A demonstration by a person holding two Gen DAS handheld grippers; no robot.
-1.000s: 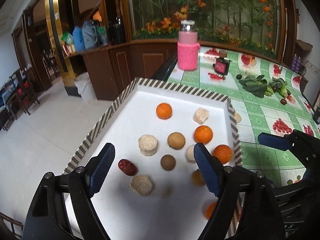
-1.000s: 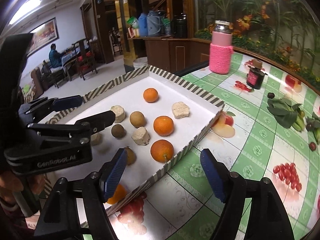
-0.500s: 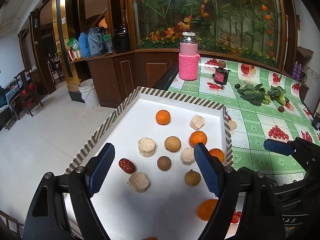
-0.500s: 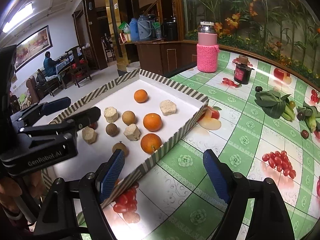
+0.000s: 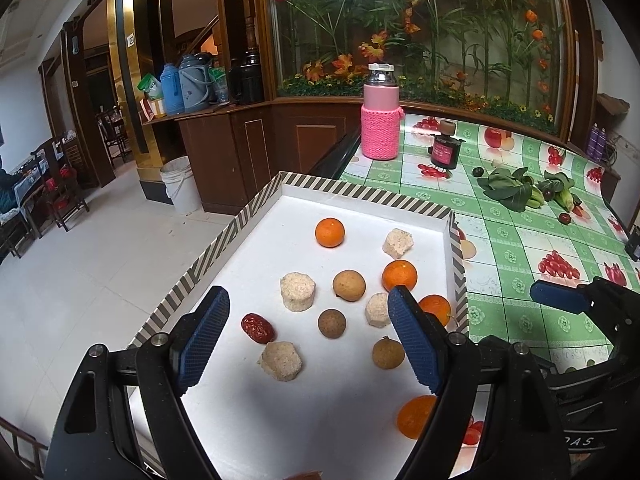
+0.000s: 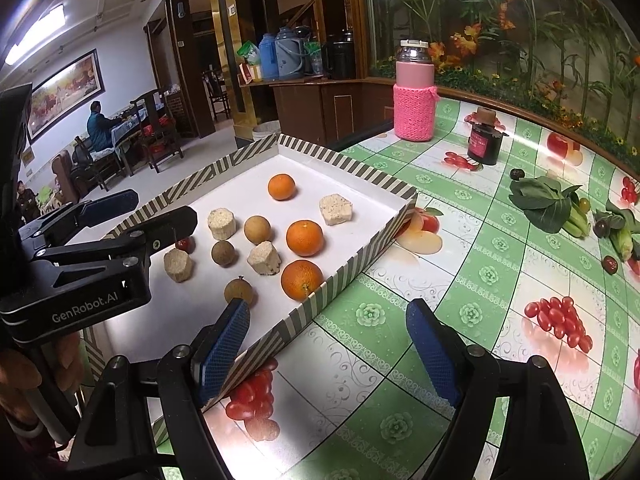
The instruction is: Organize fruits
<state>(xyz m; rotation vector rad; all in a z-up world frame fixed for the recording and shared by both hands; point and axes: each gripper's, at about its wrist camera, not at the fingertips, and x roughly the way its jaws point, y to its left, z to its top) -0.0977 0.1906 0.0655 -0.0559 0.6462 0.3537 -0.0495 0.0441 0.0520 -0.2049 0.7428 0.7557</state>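
White cardboard fills the middle of both my views: a shallow tray with a striped rim (image 5: 404, 200) sitting on the green fruit-print surface (image 6: 472, 312), and scattered over its floor are the things I am sorting. I count four oranges in the left view, one toward the upper middle of the tray (image 5: 329, 232), one right of centre (image 5: 399, 275), one half hidden behind my left gripper's right finger (image 5: 437, 309), and one low in the frame at the tray's near right (image 5: 415, 416). Among them lie three brown longan-like balls (image 5: 349, 285), a red jujube (image 5: 258, 327) at lower left of centre, and four pale cut chunks, perhaps corn cob or sugar cane (image 5: 297, 291). Nothing is grouped by kind: oranges, brown balls and pale chunks are interleaved, so as far as sorting within the tray goes, I judge the arrangement loose. Yet all of them lie inside the tray, which would also fit a stage where gathering into it is finished. At the upper right of the right view, leafy greens (image 6: 540, 200) and some small dark fruits (image 6: 610, 265) lie on the surface, well apart from the tray; whether they belong to the job I cannot tell. My left gripper (image 5: 308, 336) hangs over the near part of the tray, spread wide and empty. My right gripper (image 6: 328, 348) straddles the tray's right rim, likewise spread and holding nothing.
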